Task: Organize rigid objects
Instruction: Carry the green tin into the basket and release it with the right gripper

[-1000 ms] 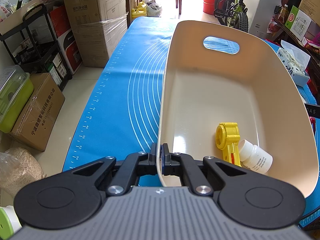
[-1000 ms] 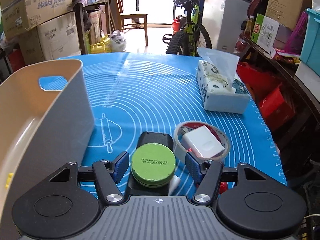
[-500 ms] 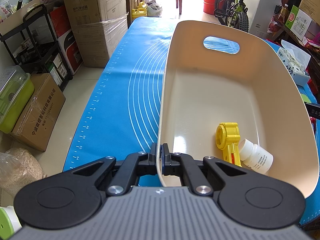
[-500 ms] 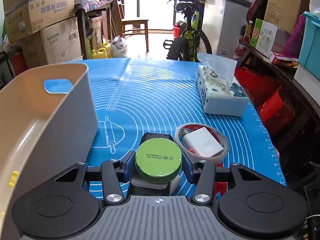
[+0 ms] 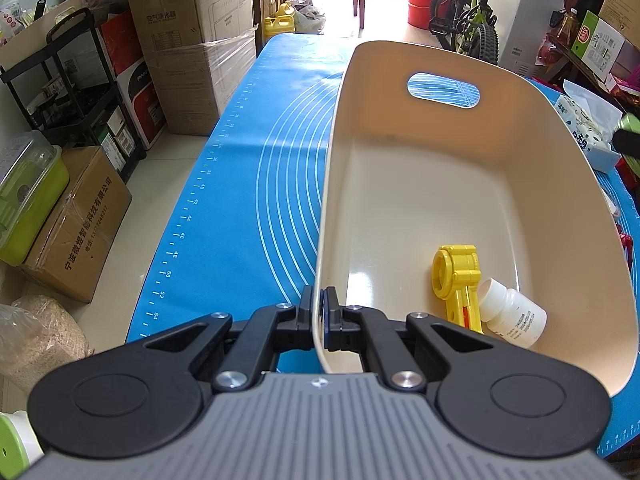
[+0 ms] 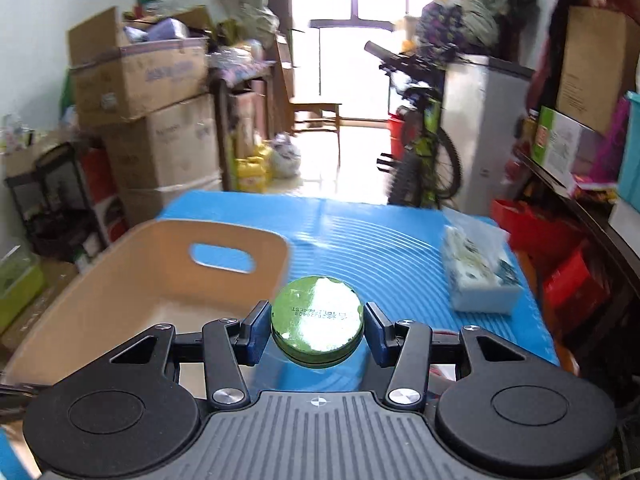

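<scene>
A beige plastic basket (image 5: pixel 460 184) with a handle cutout stands on the blue mat (image 5: pixel 256 184). My left gripper (image 5: pixel 319 316) is shut on the basket's near left rim. Inside lie a yellow plastic toy (image 5: pixel 456 276) and a white pill bottle (image 5: pixel 512 316). My right gripper (image 6: pixel 317 330) is shut on a round green tin (image 6: pixel 317 326) and holds it in the air beside the basket's right wall (image 6: pixel 132 292). The green tin's edge also shows at the far right of the left wrist view (image 5: pixel 630 123).
A tissue pack (image 6: pixel 478 276) lies on the mat at the right. Cardboard boxes (image 5: pixel 200 52) and a black shelf rack (image 5: pixel 76 92) stand left of the table. A bicycle (image 6: pixel 420 152) and a white cabinet stand beyond the far end.
My right gripper has closed on the green tin and lifted it up off the mat, towards the basket. My left gripper and the basket have not moved.
</scene>
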`<control>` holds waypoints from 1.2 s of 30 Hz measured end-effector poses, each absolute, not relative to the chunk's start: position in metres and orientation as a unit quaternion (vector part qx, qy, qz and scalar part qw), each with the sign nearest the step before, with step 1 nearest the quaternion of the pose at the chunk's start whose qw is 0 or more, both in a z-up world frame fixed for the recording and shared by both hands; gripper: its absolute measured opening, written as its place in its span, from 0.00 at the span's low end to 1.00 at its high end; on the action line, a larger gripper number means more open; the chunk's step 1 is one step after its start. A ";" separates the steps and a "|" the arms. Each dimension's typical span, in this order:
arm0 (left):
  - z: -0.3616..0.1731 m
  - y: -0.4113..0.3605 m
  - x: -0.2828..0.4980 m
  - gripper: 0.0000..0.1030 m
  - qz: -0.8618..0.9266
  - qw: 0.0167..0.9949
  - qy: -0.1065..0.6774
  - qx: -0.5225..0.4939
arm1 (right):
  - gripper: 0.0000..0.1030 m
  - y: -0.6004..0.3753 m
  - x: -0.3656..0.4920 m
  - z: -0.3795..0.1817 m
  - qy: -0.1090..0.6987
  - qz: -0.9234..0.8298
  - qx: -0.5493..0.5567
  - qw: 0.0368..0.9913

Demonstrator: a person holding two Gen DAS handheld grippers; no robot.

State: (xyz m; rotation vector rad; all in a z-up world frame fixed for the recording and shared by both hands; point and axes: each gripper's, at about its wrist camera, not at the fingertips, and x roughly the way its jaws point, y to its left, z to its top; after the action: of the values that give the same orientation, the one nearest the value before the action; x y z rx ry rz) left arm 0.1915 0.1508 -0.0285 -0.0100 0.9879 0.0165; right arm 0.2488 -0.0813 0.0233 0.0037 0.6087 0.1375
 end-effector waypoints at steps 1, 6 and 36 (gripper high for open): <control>-0.029 0.150 0.191 0.05 0.008 0.880 0.474 -0.005 | 0.53 -0.074 0.248 0.026 0.298 0.075 0.000 0.951; -0.029 0.150 0.192 0.05 0.008 0.880 0.474 -0.005 | 0.53 -0.037 0.246 0.029 0.301 0.108 -0.009 0.947; -0.028 0.148 0.193 0.05 0.009 0.881 0.473 0.000 | 0.55 0.046 0.265 -0.043 0.497 0.153 -0.097 0.849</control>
State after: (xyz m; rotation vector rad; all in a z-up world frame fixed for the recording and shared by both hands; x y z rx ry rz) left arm 0.1926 0.1485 -0.0276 -0.0007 0.9859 0.0192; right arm 0.2652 0.0462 -0.0435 -0.2052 1.0476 0.3219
